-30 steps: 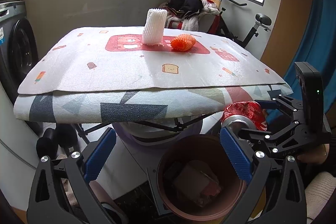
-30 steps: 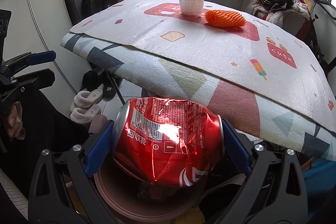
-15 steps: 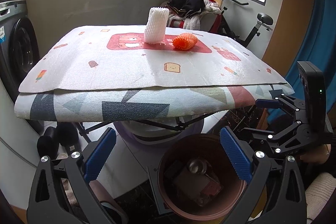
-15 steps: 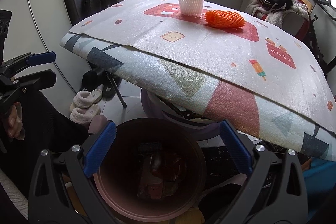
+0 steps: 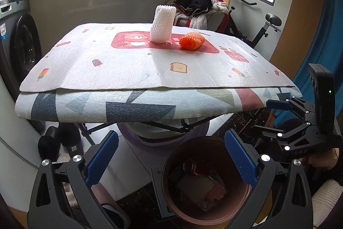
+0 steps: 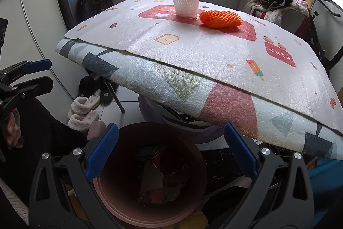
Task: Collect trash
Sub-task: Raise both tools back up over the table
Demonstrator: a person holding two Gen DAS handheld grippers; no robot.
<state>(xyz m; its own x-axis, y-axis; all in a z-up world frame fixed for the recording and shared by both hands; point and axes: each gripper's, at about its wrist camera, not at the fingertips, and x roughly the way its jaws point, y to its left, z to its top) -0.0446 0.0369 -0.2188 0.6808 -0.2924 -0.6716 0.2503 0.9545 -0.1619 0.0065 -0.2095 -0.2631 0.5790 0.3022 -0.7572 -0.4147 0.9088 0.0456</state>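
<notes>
Now the right gripper hangs empty over the pink bin, its blue fingers spread wide, where a second ago they were clamped on a crushed red can. That can has dropped in: from the left wrist view it lies among the rubbish at the bottom of the bin, a dark red glint in the lower middle of the frame beside some flattened packaging, and the right wrist view shows the same reddish shape deep in the shadowed bucket at the bottom centre. So one piece of trash is dealt with, I'd say. The left gripper sits at the bottom of its own view with its fingers equally wide and nothing between them, pointing across the bin toward the folding surface. Two things are left up there on the patterned mat, in the upper middle of both views: a white foam fruit sleeve standing upright on the red bear print, and an orange foam net lying on its side just beside it, to its right. Those look like the next pickups, and either hand is free for them. Both are soft and light, so a gentle squeeze should do, though the white one may topple if nudged.
</notes>
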